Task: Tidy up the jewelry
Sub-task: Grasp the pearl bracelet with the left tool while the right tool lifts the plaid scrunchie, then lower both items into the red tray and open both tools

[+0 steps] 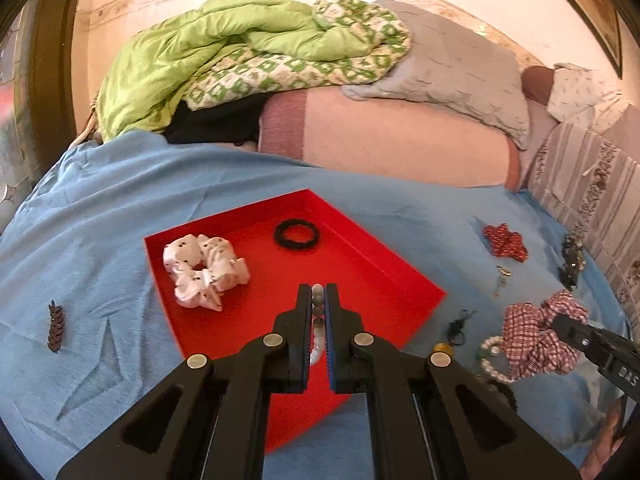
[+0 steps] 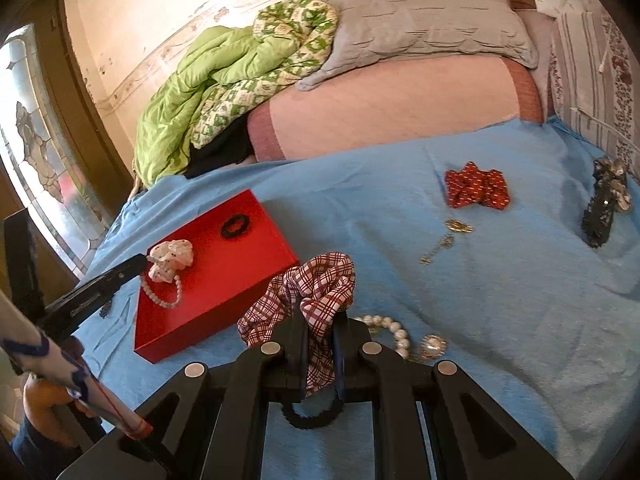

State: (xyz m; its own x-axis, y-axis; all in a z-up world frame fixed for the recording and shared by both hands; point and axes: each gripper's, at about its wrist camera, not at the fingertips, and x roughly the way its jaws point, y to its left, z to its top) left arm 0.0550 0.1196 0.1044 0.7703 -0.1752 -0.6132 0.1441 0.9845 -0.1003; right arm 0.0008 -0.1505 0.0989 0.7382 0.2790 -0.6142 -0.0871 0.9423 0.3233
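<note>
On the blue bedspread (image 1: pixel 120 208): red tray (image 1: pixel 360 248) sits open, one corner pointing away from the left wrist camera; loose pieces lie to its right.
Left gripper (image 1: pixel 319 292): fingers nearly closed, pinching a pale bead bracelet (image 2: pixel 162 300); in the right wrist view the strand hangs as a loop below the tips.
Bracelet position: over the tray's near half, just right of the white spotted scrunchie (image 1: pixel 206 270); black hair tie (image 1: pixel 297 234) lies further back, apart from both.
Right gripper (image 2: pixel 319 322): closed on the plaid scrunchie (image 2: pixel 304 296); fabric bunches above the tips and trails down between the fingers.
Scrunchie position: above the bedspread just right of the tray, over the pearl bracelet (image 2: pixel 390 330).
Key relation: tray lies to the left of the right gripper, its near right wall between scrunchie and floor of tray; left hand is already over it, so likely releases first.
Still out: red bow (image 2: pixel 476 186), gold earring (image 2: pixel 444 240), dark hair clip (image 2: pixel 600 208), brown leaf-shaped piece (image 1: pixel 56 326).
Risk (judgement): hanging loop may snag the spotted scrunchie on release.
</note>
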